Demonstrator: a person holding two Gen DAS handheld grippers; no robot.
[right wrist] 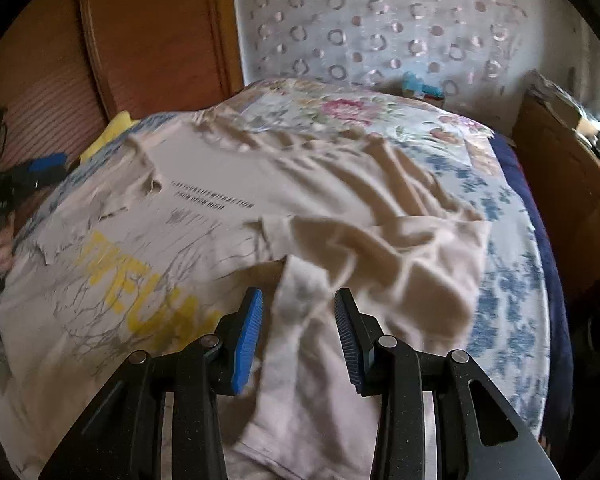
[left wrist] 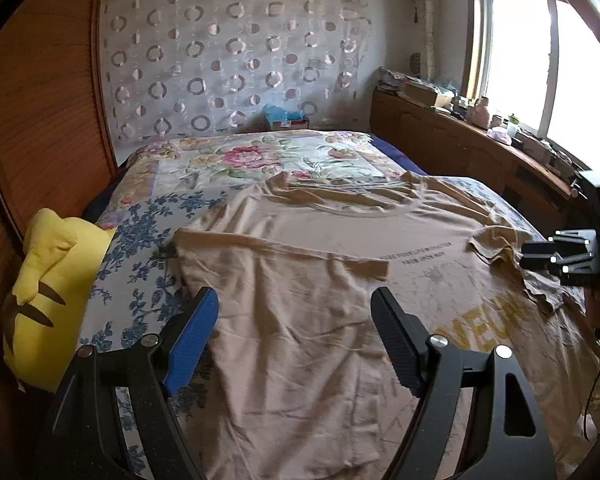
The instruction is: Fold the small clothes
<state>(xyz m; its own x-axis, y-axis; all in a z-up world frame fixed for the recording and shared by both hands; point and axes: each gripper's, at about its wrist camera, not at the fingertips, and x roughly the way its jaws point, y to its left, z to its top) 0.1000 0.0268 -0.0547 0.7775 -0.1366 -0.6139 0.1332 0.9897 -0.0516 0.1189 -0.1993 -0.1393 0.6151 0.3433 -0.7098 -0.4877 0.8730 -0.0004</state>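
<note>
A beige T-shirt (left wrist: pixel 300 280) with yellow lettering and small black text lies spread on the bed, its left side folded inward. My left gripper (left wrist: pixel 294 296) hovers open over that folded part, with nothing between its fingers. Its blue pad also shows at the left edge of the right wrist view (right wrist: pixel 40 172). The same T-shirt (right wrist: pixel 220 184) fills the right wrist view, its right sleeve bunched and turned over. My right gripper (right wrist: pixel 299 294) is open, and a strip of the shirt's fabric runs between its fingers. In the left wrist view the right gripper (left wrist: pixel 556 258) sits at the shirt's crumpled right sleeve.
The shirt rests on a floral bedspread (left wrist: pixel 240 156). A yellow plush cushion (left wrist: pixel 48 280) lies at the bed's left edge against a wooden wardrobe (left wrist: pixel 40 100). A cluttered wooden ledge (left wrist: pixel 480 140) runs under the window on the right. A blue box (left wrist: pixel 286 118) stands by the curtain.
</note>
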